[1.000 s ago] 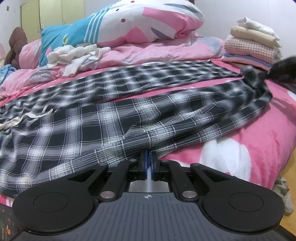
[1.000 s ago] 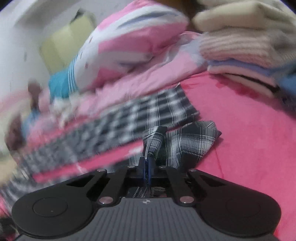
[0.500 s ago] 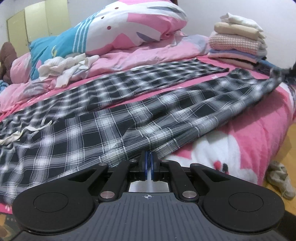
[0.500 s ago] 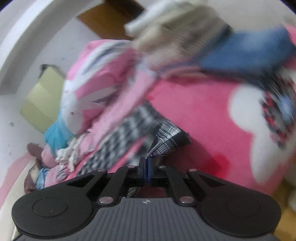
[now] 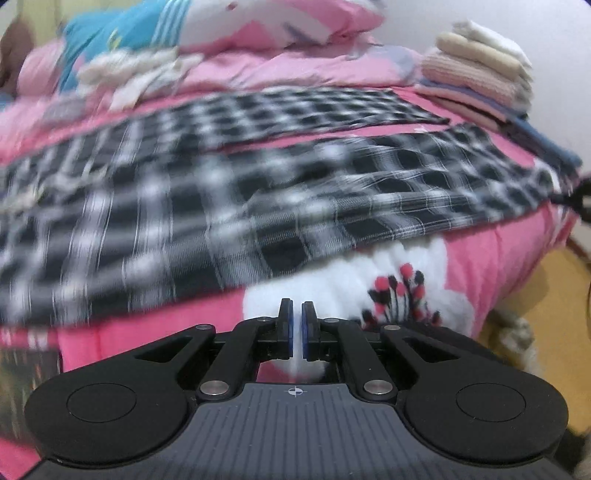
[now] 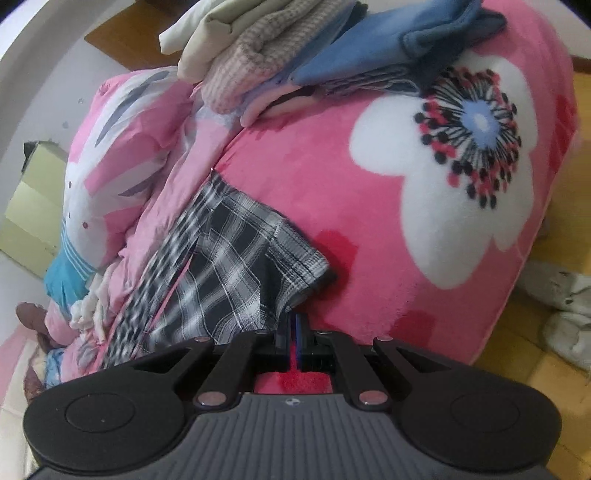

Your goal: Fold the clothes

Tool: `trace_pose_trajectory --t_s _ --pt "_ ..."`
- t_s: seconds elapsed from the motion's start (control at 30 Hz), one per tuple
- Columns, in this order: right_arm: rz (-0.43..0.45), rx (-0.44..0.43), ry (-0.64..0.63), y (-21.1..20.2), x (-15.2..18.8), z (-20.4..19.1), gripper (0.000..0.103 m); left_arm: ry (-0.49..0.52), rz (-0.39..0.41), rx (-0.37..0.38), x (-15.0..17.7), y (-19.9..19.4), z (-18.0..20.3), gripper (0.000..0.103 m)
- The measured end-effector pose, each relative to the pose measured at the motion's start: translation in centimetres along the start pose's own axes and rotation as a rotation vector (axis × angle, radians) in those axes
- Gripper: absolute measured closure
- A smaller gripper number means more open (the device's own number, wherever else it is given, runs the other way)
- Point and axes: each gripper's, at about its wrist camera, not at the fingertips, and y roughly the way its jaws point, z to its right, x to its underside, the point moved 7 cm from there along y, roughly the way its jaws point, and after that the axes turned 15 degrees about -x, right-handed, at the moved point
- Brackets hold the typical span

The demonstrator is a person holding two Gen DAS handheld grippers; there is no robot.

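Observation:
Black-and-white plaid trousers [image 5: 258, 192] lie spread flat across the pink flowered blanket [image 5: 491, 266], blurred by motion in the left wrist view. My left gripper [image 5: 295, 317] is pulled back off the bed's near edge, its fingers a narrow gap apart with only white blanket showing between them. In the right wrist view the hem of a plaid trouser leg [image 6: 240, 266] rests on the blanket. My right gripper [image 6: 294, 325] sits just below the hem's corner, open by a thin slit that shows red blanket, holding nothing.
A stack of folded clothes [image 5: 480, 74] [image 6: 295, 59] stands at the bed's far right corner. A pink, white and blue duvet [image 5: 240, 33] and crumpled white cloth [image 5: 129, 70] are heaped behind. Yellow wooden floor [image 6: 546, 373] with a pale rag [image 6: 565, 306] lies beside the bed.
Both grippers were shut on the plaid fabric; both have let it go and drawn back. The right-hand leg now lies straightened and flat on the blanket.

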Motion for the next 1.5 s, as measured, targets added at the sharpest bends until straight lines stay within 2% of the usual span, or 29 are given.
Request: trace_pose_trajectory --t_s 0.13,0.27,0.4,0.47,0.5,0.6,0.67,0.73,0.83,1.03,1.2,1.27,1.4,1.43,1.5 --pt "-0.01 -0.041 0.0 0.0 0.4 -0.5 0.099 -0.128 -0.071 0.019 2.1 -1.1 -0.9 0.099" --pt "-0.052 -0.096 -0.005 0.7 1.3 -1.8 0.099 -0.278 -0.101 -0.004 3.9 -2.5 -2.7 0.098" --pt "-0.093 -0.152 -0.009 1.4 2.2 -3.1 0.098 -0.527 -0.064 0.015 4.1 -3.6 -5.2 0.092" --pt "-0.114 -0.179 -0.011 1.7 2.7 -3.7 0.097 -0.666 -0.046 0.023 3.8 -3.1 -6.7 0.082" --pt "-0.125 -0.193 -0.012 1.8 2.9 -4.1 0.096 -0.742 -0.036 0.031 3.6 -2.7 -7.4 0.08" --pt "-0.156 -0.235 -0.015 2.3 3.6 -5.1 0.093 -0.916 -0.001 0.058 3.1 -0.9 -8.8 0.079" --pt "-0.174 -0.243 0.033 2.7 4.4 -4.8 0.092 -0.993 0.005 0.083 2.7 0.3 -9.1 0.079" --pt "-0.191 -0.248 0.093 3.2 5.3 -4.4 0.087 -1.027 -0.019 0.104 2.4 1.4 -9.0 0.079" --pt "-0.192 -0.232 0.148 3.7 6.0 -3.7 0.073 -1.086 -0.057 0.102 2.8 2.9 -9.1 0.079" --pt "-0.13 -0.233 0.231 3.8 5.8 -2.7 0.072 -1.156 -0.017 0.124 2.8 3.7 -9.6 0.079" --pt "-0.084 -0.235 0.282 4.3 5.3 -2.0 0.072 -1.144 0.003 0.096 2.7 3.8 -9.4 0.082" --pt "-0.077 -0.241 0.302 4.3 5.3 -1.8 0.072 -1.135 0.006 0.073 2.8 3.7 -9.4 0.09" --pt "-0.059 -0.242 0.29 4.4 5.2 -1.5 0.073 -1.114 0.008 0.026 3.1 3.7 -9.3 0.098" --pt "-0.054 -0.244 0.286 4.5 5.2 -1.4 0.076 -1.104 0.008 0.011 3.0 3.7 -9.2 0.101" --pt "-0.05 -0.234 0.25 4.6 5.2 -1.7 0.092 -1.082 0.015 -0.017 2.7 3.5 -9.0 0.103"
